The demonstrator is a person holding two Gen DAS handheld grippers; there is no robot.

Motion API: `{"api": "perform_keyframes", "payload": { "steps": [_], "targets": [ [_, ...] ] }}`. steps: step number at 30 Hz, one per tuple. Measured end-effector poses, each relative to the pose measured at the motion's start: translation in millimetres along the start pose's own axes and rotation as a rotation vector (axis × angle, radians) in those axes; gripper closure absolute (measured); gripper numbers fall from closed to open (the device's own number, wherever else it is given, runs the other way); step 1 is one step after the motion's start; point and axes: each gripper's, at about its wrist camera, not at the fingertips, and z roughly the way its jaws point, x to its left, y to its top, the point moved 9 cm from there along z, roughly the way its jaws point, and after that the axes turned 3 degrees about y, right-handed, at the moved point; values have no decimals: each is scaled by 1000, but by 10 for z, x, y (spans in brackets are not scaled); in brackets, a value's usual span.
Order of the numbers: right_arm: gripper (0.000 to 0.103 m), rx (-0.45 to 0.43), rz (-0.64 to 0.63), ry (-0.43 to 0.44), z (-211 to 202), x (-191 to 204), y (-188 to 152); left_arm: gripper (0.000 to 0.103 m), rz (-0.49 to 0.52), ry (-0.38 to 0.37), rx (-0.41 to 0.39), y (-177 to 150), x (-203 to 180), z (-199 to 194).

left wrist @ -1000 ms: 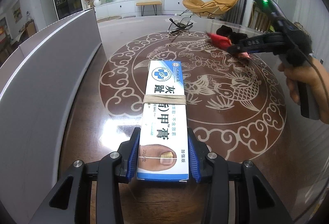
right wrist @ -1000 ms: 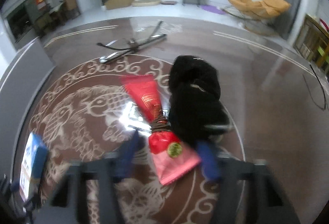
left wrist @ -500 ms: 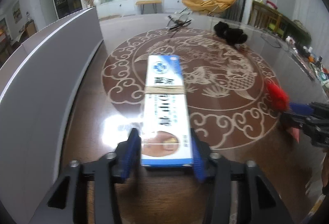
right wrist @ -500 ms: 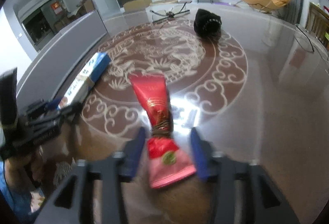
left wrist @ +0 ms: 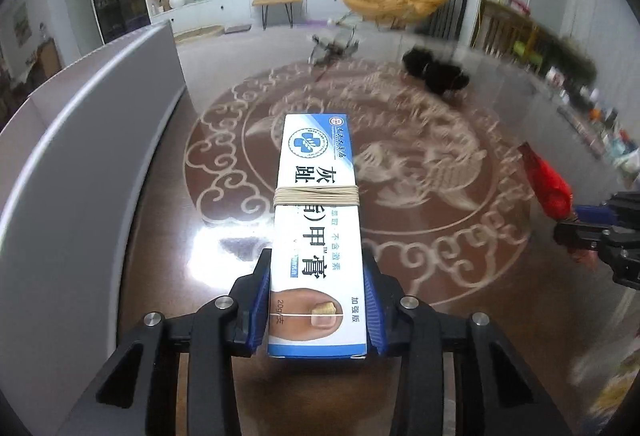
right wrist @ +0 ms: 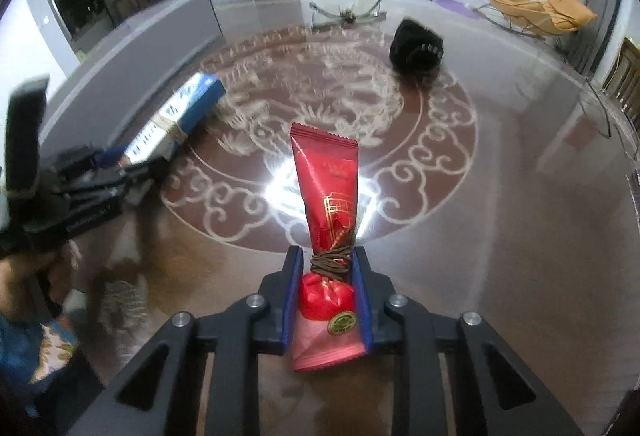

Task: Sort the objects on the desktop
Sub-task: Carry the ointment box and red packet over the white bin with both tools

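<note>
The long blue-and-white cardboard ointment box (left wrist: 316,232), bound round its middle with a tan rubber band, looks light and stiff but crushable, so the hold across its narrow width near the printed end seems sound; it juts straight ahead of the left tool (left wrist: 316,310), whose blue pads are closed against its two long sides, with the far end reaching out over the glossy brown desk (left wrist: 460,316) and its pale scroll pattern. The red foil sachet (right wrist: 326,196), cinched with dark brown cord, looks soft, light and slick, and the cord-wrapped waist is probably the firmest place to pinch; the right tool (right wrist: 326,294) is clamped there, the sachet standing forward and up from between its pads. Farther ahead of both tools, a black bundled object (right wrist: 416,48) and a pair of spectacles (right wrist: 346,12) lie on the desk, well apart from either tool. A grey panel (left wrist: 80,156) runs to the left.
</note>
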Motion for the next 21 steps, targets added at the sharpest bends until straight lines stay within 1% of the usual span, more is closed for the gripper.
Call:
{"api": "perform_keyframes", "payload": {
  "steps": [2,5,8,10,13,15,16,17,19,21],
  "targets": [
    [78,-18,-4,8,-145,66,90,63,-26,-24,-49,55,25,-221],
    [78,-45,-25,24,-344,271,280,63,-73,-55,-125,148,141,-624],
    [78,-73,-46,68,-465,641,576,63,-132,-89,-193,244,392,-1069],
    [78,-88,-60,110,-499,939,764,63,-160,-87,-234,301,639,-1359],
    [78,-131,-98,200,-576,1550,1071,63,-195,-46,-274,328,1133,-1701],
    [78,-154,-126,284,-592,2091,1296,63,-229,-5,-275,286,1555,-1835],
    [78,-161,-139,311,-612,2294,1338,63,-243,21,-271,241,1742,-1880],
    [78,-170,-163,344,-601,2590,1435,63,-255,57,-265,189,1949,-1902],
    [78,-176,-205,394,-558,3054,1531,63,-284,145,-227,31,2404,-1868],
    [78,-166,-244,443,-428,3562,1602,63,-325,187,-175,-146,2738,-1777]
  ]
}}
